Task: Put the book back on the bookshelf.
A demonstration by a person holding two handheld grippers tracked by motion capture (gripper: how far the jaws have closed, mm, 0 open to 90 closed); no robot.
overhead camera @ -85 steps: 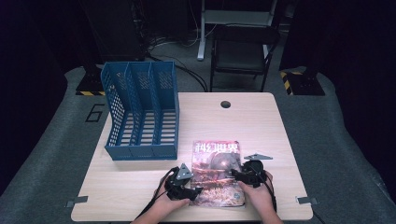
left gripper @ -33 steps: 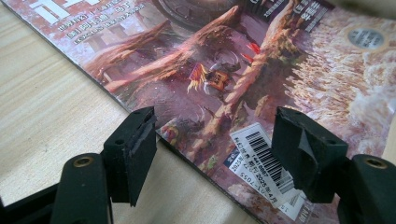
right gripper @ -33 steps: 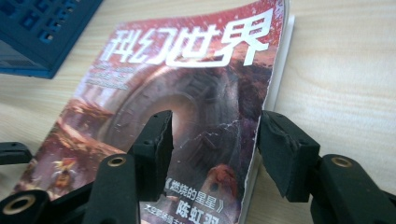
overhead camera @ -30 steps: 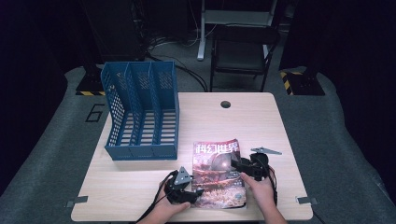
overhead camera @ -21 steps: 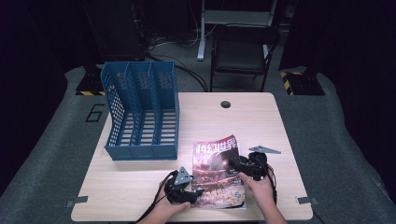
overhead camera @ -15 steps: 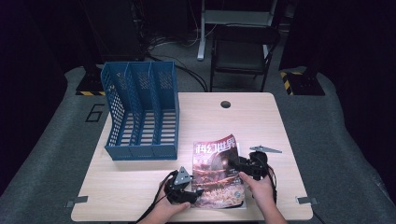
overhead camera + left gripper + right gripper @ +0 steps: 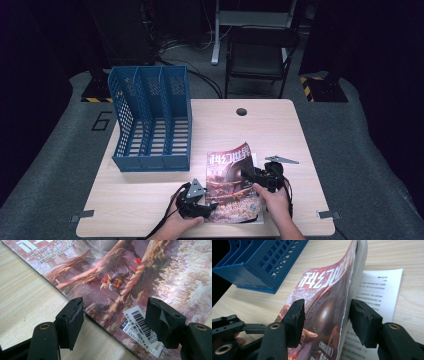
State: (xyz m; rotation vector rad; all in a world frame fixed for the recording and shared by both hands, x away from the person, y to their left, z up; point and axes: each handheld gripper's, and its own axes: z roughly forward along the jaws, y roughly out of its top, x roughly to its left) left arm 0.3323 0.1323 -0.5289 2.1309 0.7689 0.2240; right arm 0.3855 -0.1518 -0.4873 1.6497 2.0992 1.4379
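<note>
The magazine (image 7: pixel 233 182) lies at the table's (image 7: pixel 150 192) near edge, long axis running away from the person, its right side lifted between the right tongs' (image 7: pixel 325 315) parted jaws, while the left tongs (image 7: pixel 115 317) gape unclamped astride its near-left corner.

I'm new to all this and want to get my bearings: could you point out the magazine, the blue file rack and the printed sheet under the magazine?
magazine (image 7: pixel 232 185), high view, middle of its cover.
blue file rack (image 7: pixel 150 120), high view, slatted floor of the middle compartment.
printed sheet (image 7: pixel 377 290), right gripper view, its uncovered text area.
</note>
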